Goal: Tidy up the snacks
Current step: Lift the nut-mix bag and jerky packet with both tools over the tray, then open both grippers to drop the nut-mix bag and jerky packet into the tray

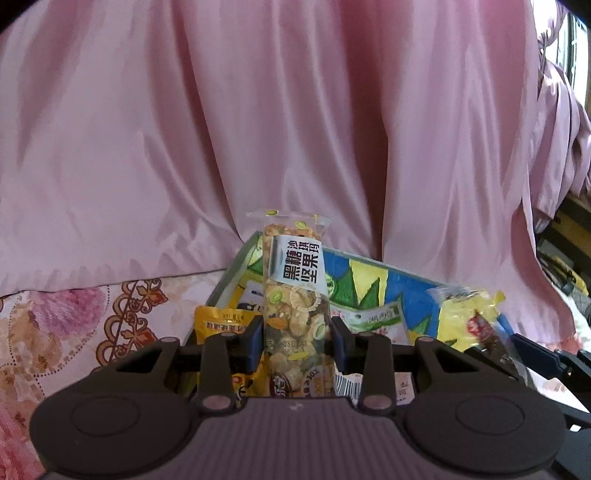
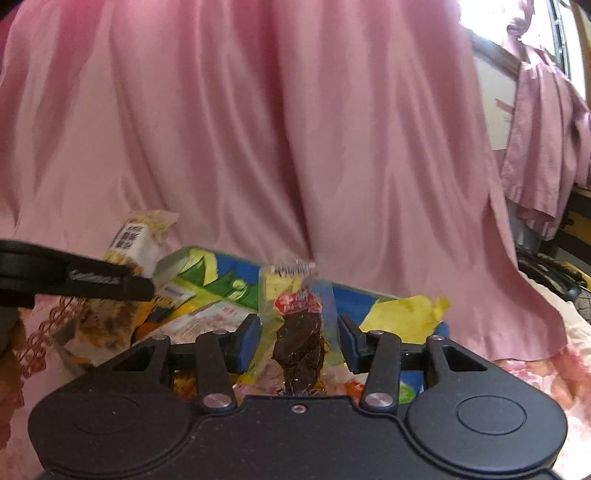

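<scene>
My left gripper (image 1: 297,343) is shut on a nut crisp bar (image 1: 295,280) in a clear wrapper with a white label, held upright in front of the box. My right gripper (image 2: 300,343) is shut on a clear packet of dark dried snack (image 2: 299,332) with a red label, also upright. Behind both stands an open box (image 1: 406,280) with a blue, yellow and green lining and several snack packs inside. In the right wrist view the nut crisp bar (image 2: 136,240) and a left finger (image 2: 122,282) show at the left. The dark snack packet (image 1: 476,321) shows at the right of the left wrist view.
A pink curtain (image 1: 295,129) hangs close behind the box. The box (image 2: 354,295) rests on a floral cloth (image 1: 74,325). A yellow pack (image 1: 221,321) lies at its near left corner and a crumpled yellow pack (image 2: 406,314) at its right. A window (image 2: 491,22) is at the far right.
</scene>
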The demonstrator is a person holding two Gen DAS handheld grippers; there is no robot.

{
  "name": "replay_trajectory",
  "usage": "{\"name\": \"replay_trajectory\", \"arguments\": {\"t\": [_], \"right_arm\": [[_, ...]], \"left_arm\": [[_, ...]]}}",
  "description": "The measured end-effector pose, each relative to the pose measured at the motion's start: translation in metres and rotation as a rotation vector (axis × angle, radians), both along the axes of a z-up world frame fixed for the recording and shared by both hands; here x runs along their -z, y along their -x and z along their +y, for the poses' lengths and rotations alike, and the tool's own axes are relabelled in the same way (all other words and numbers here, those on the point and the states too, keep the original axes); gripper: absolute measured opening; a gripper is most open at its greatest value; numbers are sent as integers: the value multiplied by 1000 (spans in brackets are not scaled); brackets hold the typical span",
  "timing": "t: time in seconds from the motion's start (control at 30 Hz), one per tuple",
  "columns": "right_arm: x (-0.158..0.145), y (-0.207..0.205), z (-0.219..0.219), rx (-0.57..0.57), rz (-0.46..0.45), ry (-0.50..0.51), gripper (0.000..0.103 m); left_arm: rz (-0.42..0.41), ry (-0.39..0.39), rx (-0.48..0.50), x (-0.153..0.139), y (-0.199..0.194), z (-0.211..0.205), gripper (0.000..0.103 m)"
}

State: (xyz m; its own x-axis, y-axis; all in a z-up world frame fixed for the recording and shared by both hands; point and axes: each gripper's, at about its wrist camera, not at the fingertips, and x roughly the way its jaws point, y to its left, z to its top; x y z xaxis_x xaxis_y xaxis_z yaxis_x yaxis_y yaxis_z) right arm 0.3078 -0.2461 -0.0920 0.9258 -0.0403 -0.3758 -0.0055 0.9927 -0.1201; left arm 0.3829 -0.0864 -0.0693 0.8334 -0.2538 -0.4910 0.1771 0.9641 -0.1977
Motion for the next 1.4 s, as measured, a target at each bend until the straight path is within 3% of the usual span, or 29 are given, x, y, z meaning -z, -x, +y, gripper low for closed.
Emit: {"name": "replay_trajectory", "arguments": {"t": [0.23,0.87,1.13,1.4], "right_arm": [[11,-3,5,-7,40,7,48],[18,-1,8,-7,42,37,49],[12,5,1,4,51,-12,64],[-12,24,-7,19,-6,-68,79]], "left_arm": [[28,-25,6,8,-6,-5,41],[77,-51,13,18,-10,-6,43],[62,-37,8,4,0,-4,60],[5,-32,-27,-18,21,5,80]]}}
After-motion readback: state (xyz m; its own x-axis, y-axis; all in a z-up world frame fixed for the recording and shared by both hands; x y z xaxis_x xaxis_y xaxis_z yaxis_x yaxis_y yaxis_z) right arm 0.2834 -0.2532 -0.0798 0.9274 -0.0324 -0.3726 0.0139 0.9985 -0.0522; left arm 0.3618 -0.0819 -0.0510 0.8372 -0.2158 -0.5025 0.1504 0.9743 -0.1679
